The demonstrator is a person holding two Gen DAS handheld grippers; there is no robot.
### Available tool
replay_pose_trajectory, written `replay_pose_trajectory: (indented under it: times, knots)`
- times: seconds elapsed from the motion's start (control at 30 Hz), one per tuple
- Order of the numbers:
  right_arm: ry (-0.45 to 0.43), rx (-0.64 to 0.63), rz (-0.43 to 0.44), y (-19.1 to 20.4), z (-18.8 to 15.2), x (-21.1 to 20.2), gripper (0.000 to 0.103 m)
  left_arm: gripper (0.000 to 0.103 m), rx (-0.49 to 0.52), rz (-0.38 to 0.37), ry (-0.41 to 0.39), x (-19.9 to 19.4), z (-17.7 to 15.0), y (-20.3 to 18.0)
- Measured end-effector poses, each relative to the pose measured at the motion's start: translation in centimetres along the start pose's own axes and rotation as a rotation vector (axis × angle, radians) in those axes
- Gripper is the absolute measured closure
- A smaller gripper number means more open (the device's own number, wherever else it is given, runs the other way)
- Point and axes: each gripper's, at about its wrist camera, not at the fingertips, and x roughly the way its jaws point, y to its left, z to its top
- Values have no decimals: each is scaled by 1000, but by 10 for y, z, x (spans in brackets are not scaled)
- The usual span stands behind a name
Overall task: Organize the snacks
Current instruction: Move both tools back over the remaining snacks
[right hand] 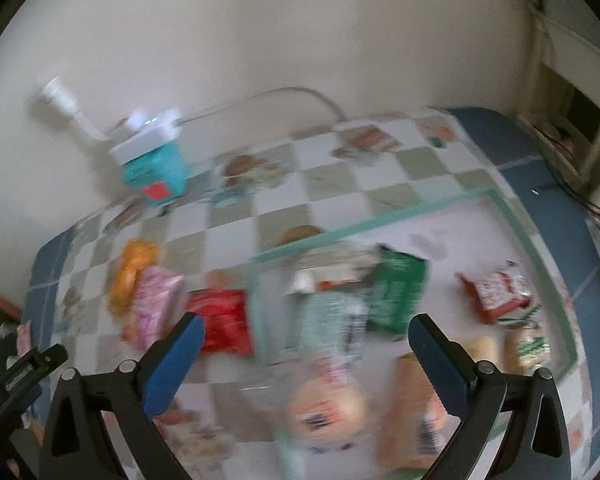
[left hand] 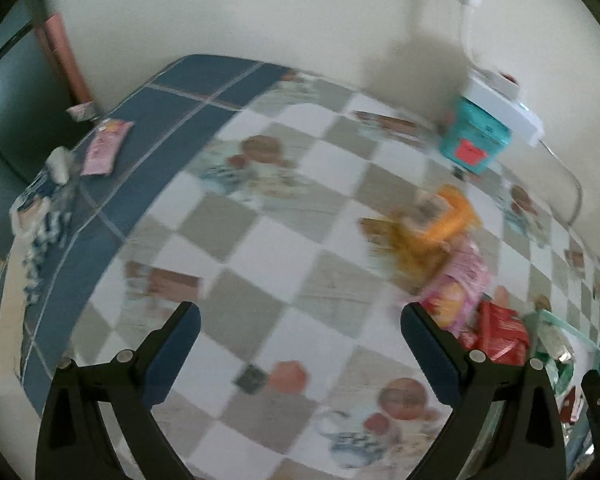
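Both views are motion-blurred. My left gripper [left hand: 300, 320] hangs open over bare checkered tablecloth [left hand: 260, 240], nothing between its fingers. To its right lie an orange packet [left hand: 448, 220], a pink packet [left hand: 464, 280] and a red packet [left hand: 500, 332] in a loose row. My right gripper [right hand: 306, 332] is open above a clear glass tray [right hand: 380, 220] that holds several snack packets, among them a green one [right hand: 396, 292], a red-and-white one [right hand: 492, 292] and pale ones [right hand: 332, 400]. Left of the tray lie the red packet [right hand: 224, 320], pink packet [right hand: 156, 300] and orange packet [right hand: 134, 268].
A teal box [left hand: 474, 140] with a white device on top stands by the wall, also visible as the teal box [right hand: 156, 176] in the right wrist view, with a cable running off. A pink sachet [left hand: 104, 146] and white wrappers [left hand: 40, 200] lie on the blue border at the far left.
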Motion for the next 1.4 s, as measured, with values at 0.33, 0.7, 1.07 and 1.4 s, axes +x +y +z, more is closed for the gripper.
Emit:
replay_pose_trajectory:
  times: [0.33, 0.7, 1.07, 1.4]
  knots:
    - [12, -124, 51, 72, -19, 0, 0, 3, -94, 55, 17, -1, 4, 63]
    - [45, -158, 53, 97, -31, 11, 0, 3, -138, 47, 34, 2, 7, 87]
    - [93, -169, 28, 88, -37, 36, 0, 3, -97, -11, 60, 13, 9, 65]
    - [94, -152, 76, 78, -27, 45, 0, 3, -9, -72, 61, 22, 9, 21]
